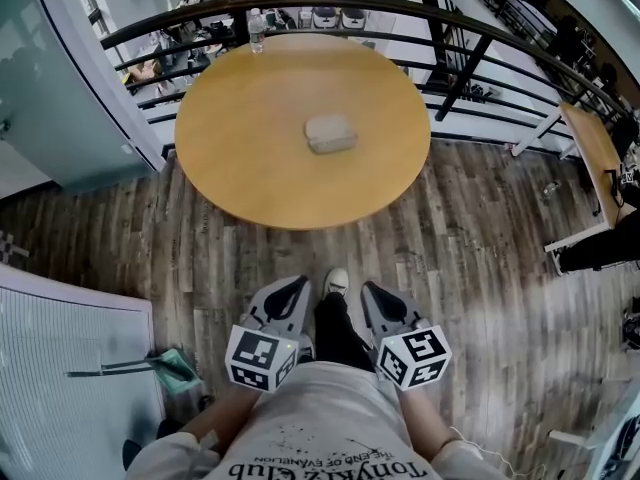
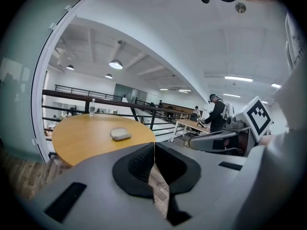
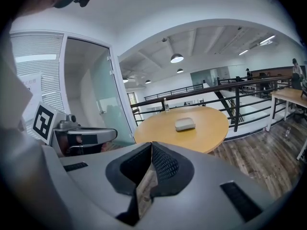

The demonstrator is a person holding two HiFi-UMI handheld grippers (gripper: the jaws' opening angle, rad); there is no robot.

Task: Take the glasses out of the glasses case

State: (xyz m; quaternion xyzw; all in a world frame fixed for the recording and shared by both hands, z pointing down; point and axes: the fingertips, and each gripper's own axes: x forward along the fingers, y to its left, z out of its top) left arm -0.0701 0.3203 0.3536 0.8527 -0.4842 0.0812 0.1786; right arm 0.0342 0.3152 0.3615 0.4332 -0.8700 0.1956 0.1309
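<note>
Glasses case (image 1: 330, 133): light grey, rounded-rectangular, lying flat near the middle of the round, tan wooden bench (image 1: 245, 168). Its lid looks shut. The case stands alone there, well apart from the clear plastic water bottle (image 1: 256, 28) that stands upright at the bench's far edge, near the black metal railing (image 1: 420, 13).

I stand on the grey-brown wood-plank floor (image 1: 470, 268), back from the near edge of the bench. One white shoe (image 1: 337, 282) shows between the two tools.

Left hand-held gripper (image 1: 297, 286): held low in front of my body, pointing toward the bench, well short of it. In the left gripper view its jaws are pressed together, black pads (image 2: 139, 164) meeting along one line, with only floor showing behind them.

Right hand-held gripper (image 1: 372, 290): just beside the left, at the same height, also pointing toward the bench. In the right gripper view its jaws are likewise closed on each other. The case sits beyond their tips in both gripper views, well apart from either tool.
</note>
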